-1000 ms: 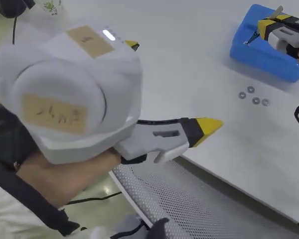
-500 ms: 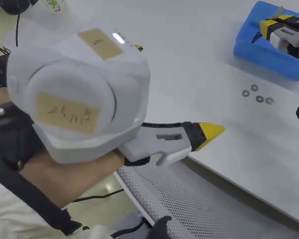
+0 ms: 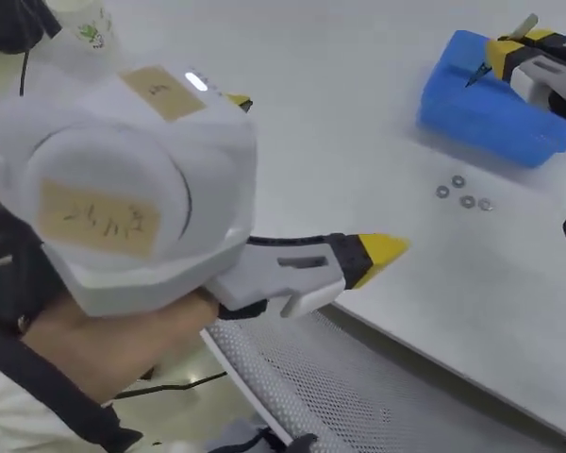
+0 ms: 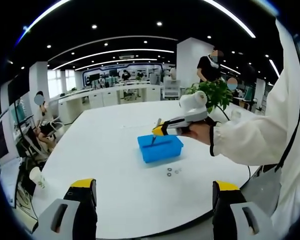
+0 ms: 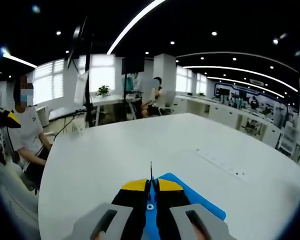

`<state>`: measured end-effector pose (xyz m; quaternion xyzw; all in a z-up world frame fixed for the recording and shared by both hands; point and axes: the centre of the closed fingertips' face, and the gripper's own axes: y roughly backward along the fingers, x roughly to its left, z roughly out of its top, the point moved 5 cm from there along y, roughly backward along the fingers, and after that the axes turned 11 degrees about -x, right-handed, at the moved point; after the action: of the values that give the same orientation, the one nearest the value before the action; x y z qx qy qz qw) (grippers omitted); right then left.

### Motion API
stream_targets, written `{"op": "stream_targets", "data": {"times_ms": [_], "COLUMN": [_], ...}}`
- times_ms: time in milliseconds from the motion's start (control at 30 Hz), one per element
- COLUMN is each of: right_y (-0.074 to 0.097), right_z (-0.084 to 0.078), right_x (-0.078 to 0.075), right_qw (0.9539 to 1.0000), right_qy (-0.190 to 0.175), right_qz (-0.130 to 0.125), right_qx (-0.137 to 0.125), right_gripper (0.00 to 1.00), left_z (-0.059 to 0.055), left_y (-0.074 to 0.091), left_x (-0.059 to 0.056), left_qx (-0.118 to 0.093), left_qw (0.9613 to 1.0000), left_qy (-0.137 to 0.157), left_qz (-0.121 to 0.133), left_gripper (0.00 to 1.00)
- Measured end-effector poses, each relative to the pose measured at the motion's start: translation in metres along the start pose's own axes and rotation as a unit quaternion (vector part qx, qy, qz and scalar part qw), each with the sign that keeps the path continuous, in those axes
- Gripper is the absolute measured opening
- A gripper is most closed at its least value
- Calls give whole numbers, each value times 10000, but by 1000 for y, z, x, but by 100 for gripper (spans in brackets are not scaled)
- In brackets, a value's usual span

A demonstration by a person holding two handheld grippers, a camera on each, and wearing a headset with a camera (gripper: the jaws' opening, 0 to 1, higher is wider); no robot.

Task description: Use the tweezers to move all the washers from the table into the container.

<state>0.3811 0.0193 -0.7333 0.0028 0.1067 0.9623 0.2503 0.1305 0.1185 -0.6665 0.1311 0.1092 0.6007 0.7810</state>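
Work at the left of the head view is nil: the left gripper [image 4: 154, 186] hangs there over the near edge of the white table [image 3: 358, 132], and its own view shows its jaws set wide apart with nothing between them. Right of centre in the head view, four washers [image 3: 468, 201] lie in a loose cluster on the bare tabletop, just below the blue container [image 3: 472, 118] and apart from it; the left gripper view shows them as small rings just in front of that container. At the upper right, the right gripper [image 3: 502, 52] has its jaws narrowed onto the tweezers [image 3: 474, 75], whose dark tip points down over the left part of the container; in the right gripper view the thin tip sticks out beyond the yellow jaw ends with the blue container beneath. Whether the tip carries a washer is too small to tell, and the inside of the container is not legible, so I cannot count what is already in. As a judgement, the task is mid-course: at least four washers are left on the table, each needing a pick-up and a drop.
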Motion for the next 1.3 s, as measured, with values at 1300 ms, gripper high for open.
{"op": "stream_targets", "data": {"times_ms": [1300], "right_y": [59], "right_z": [-37], "right_x": [69], "right_qw": [9968], "right_qy": [-517], "right_qz": [416], "right_qx": [454], "right_gripper": [2], "left_z": [3], "left_y": [7], "left_x": [0], "left_qx": [28], "left_qw": [9999], "left_qy": [1], "left_qz": [149], "left_gripper": [99]}}
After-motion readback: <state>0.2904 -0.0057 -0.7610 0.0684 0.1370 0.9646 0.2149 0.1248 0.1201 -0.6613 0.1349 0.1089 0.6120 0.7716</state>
